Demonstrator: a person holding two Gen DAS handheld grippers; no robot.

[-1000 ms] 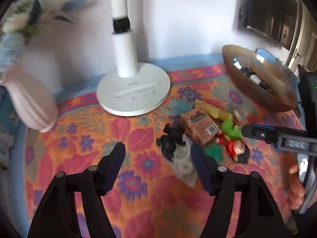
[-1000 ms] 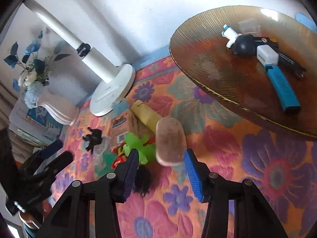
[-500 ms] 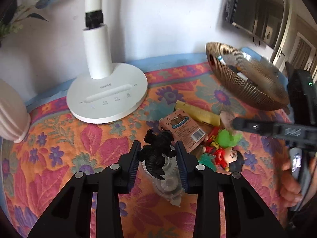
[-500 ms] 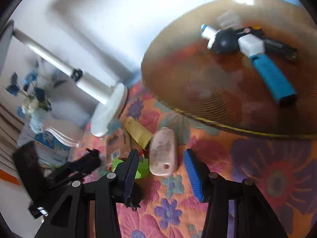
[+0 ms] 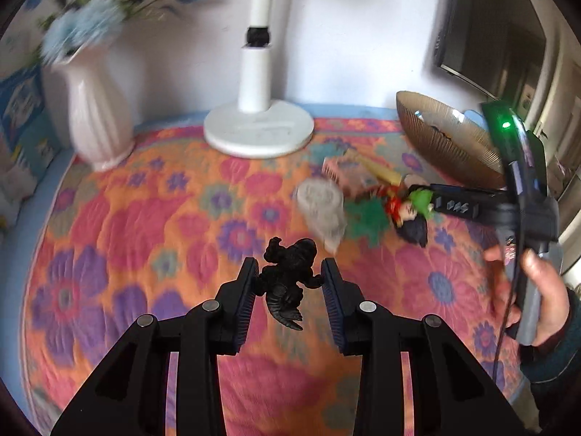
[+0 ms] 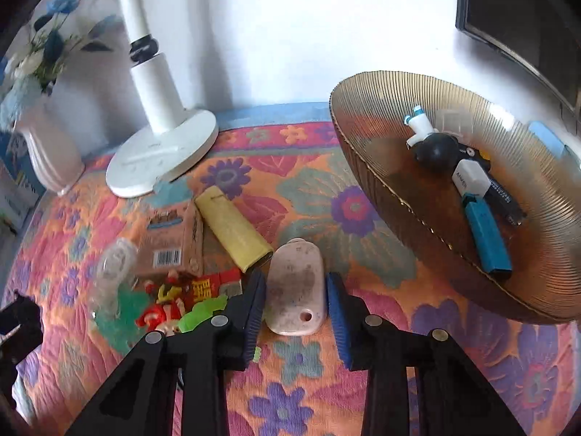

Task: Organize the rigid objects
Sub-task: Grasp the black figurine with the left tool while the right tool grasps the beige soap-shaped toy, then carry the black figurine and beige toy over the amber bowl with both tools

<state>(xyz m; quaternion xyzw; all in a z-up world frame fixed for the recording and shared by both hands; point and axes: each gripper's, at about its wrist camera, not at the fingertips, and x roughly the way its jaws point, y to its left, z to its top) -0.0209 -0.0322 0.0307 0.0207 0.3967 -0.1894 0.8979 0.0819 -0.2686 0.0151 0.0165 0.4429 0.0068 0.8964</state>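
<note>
Toys are being picked off the cloth (image 6: 363, 189): left gripper (image 5: 288, 285) clamping the black dinosaur (image 5: 287, 276), right gripper (image 6: 295, 292) closing around the pink case (image 6: 296, 287), likely both needing carrying to the bowl (image 6: 381, 83).

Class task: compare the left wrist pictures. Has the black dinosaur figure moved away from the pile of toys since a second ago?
Yes. The black dinosaur figure, clamped in the left gripper, now sits clear of the clear plastic piece it lay against, nearer the camera.

A home room: flower vase (image 5: 98, 116), floral tablecloth (image 5: 152, 218), wall-mounted television (image 5: 486, 29).
</note>
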